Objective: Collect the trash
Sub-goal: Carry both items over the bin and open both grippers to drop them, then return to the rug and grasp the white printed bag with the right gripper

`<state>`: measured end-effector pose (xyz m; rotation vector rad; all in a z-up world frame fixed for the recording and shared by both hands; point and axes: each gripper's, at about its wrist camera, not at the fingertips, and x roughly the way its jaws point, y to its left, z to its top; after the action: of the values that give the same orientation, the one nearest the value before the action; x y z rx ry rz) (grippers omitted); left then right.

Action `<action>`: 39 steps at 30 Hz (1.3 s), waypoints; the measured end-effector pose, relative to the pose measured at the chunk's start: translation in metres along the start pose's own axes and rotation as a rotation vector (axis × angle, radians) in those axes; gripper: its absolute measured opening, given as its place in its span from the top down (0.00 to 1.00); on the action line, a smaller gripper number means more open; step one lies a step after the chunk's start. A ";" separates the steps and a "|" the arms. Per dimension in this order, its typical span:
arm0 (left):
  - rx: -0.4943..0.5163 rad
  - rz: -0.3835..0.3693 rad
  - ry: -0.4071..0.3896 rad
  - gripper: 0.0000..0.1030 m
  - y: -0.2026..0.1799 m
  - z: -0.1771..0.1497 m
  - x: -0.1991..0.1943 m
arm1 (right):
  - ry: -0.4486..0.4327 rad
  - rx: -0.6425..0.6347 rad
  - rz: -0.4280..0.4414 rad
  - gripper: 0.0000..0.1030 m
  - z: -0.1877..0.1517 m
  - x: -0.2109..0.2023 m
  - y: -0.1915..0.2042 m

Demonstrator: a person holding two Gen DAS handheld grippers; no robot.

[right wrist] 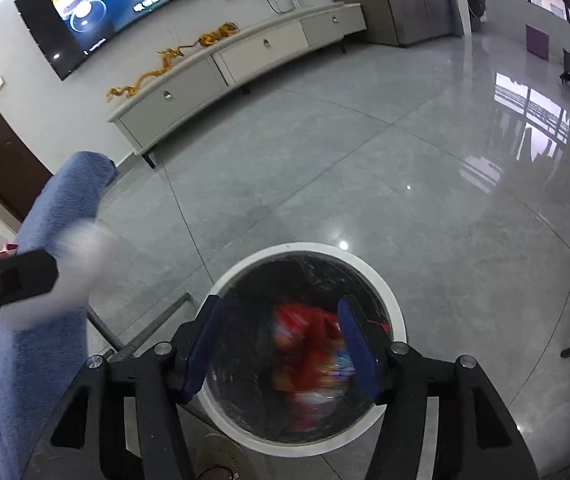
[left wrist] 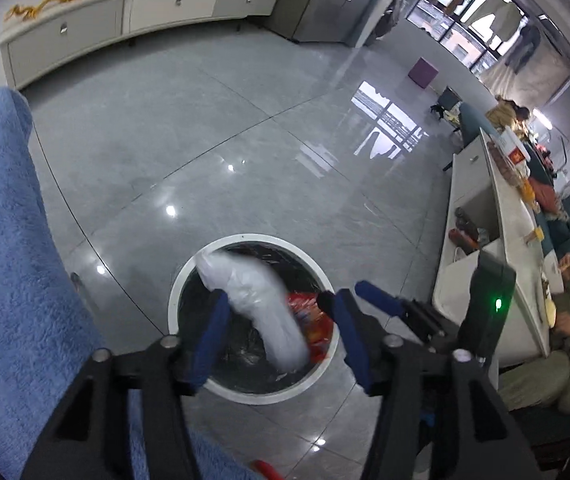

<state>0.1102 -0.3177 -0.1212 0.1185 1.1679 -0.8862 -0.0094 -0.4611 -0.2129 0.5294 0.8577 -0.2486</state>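
Both grippers over bin (left wrist: 173, 300). L gripper (left wrist: 281, 336) released, white bag (left wrist: 257, 304) between jaws. R gripper (right wrist: 281, 344) released, red wrapper (right wrist: 305, 352) dropping.

We see a home living room: a wall-mounted television (right wrist: 141, 4) above a long white media cabinet (right wrist: 241, 60), glossy grey floor tiles (left wrist: 269, 152), laundry (left wrist: 501, 20) hanging by the far windows, and a blue towel-draped seat (left wrist: 9, 248) near left.

You face a glossy grey tiled floor (left wrist: 269, 152), a white-rimmed round bin (left wrist: 173, 300) standing on it, a long white cabinet (left wrist: 133, 16) on short legs beyond, a purple cube (left wrist: 423, 73) far off.
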 end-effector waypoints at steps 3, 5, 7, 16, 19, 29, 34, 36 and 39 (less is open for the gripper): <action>-0.013 -0.009 0.003 0.47 0.006 0.000 0.001 | 0.013 0.003 -0.008 0.45 -0.002 -0.001 -0.002; -0.008 0.008 -0.006 0.47 0.006 0.000 -0.002 | 0.016 0.003 -0.012 0.44 -0.002 -0.002 -0.003; 0.010 0.040 -0.022 0.47 0.003 0.001 -0.006 | 0.011 0.008 -0.013 0.44 -0.003 -0.005 -0.004; 0.071 0.159 -0.185 0.47 -0.008 -0.031 -0.063 | -0.076 -0.016 -0.009 0.44 0.002 -0.053 0.014; 0.069 0.213 -0.256 0.47 -0.006 -0.047 -0.092 | -0.124 -0.057 0.008 0.44 0.005 -0.077 0.033; 0.002 0.344 -0.408 0.47 0.040 -0.112 -0.197 | -0.280 -0.225 0.117 0.44 0.004 -0.156 0.126; -0.096 0.426 -0.487 0.47 0.087 -0.158 -0.249 | -0.312 -0.320 0.185 0.44 -0.004 -0.180 0.180; -0.143 0.455 -0.504 0.47 0.107 -0.177 -0.263 | -0.316 -0.369 0.206 0.44 -0.009 -0.185 0.205; -0.205 0.489 -0.514 0.47 0.137 -0.202 -0.278 | -0.307 -0.430 0.246 0.44 -0.017 -0.187 0.238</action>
<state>0.0199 0.0272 -0.0236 0.0038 0.6930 -0.3274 -0.0408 -0.2514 0.0034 0.1825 0.5176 0.0812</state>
